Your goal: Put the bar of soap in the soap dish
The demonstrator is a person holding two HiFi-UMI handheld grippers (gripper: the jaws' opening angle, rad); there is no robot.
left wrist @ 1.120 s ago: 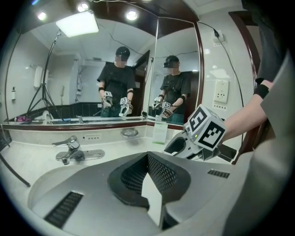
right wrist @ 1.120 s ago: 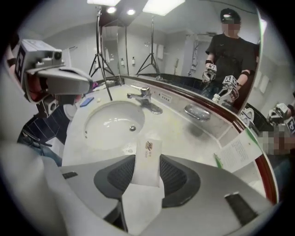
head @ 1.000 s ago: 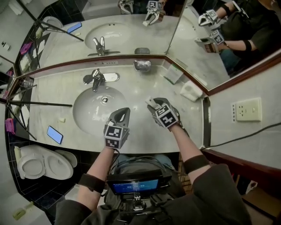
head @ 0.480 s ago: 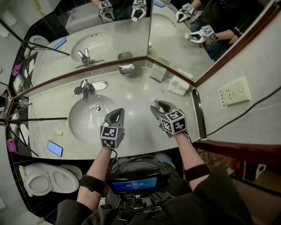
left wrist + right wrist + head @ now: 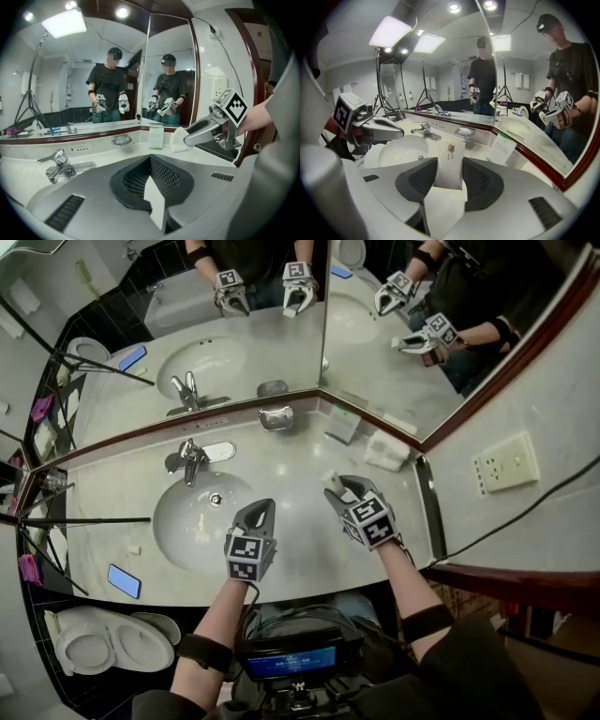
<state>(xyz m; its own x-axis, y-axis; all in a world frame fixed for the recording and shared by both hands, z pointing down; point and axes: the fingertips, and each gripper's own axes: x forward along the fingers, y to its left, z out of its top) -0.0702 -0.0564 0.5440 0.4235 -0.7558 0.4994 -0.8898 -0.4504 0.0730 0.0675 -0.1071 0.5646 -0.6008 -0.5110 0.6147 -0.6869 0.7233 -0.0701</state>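
A: So, what is the right gripper (image 5: 336, 487) holding?
B: Its jaws pinch the bar of soap (image 5: 450, 165), a white wrapped packet standing upright between the pads, over the pale marble counter (image 5: 300, 451).
A: And the left gripper (image 5: 262, 509)?
B: Jaws pressed together, nothing in them. Its tips are at the rim of the basin (image 5: 178, 521).
A: Where's the soap dish (image 5: 276, 417)?
B: Well ahead of the right jaws and a little to their left, against the mirror (image 5: 244, 343), apart from the soap. A faucet (image 5: 190, 457) stands ahead and left of the left jaws. A card (image 5: 343, 424) and a folded white cloth (image 5: 384, 450) sit ahead of the right ones, by the mirrored corner — it's a bathroom, with a toilet (image 5: 103, 645) far to the left of the left jaws
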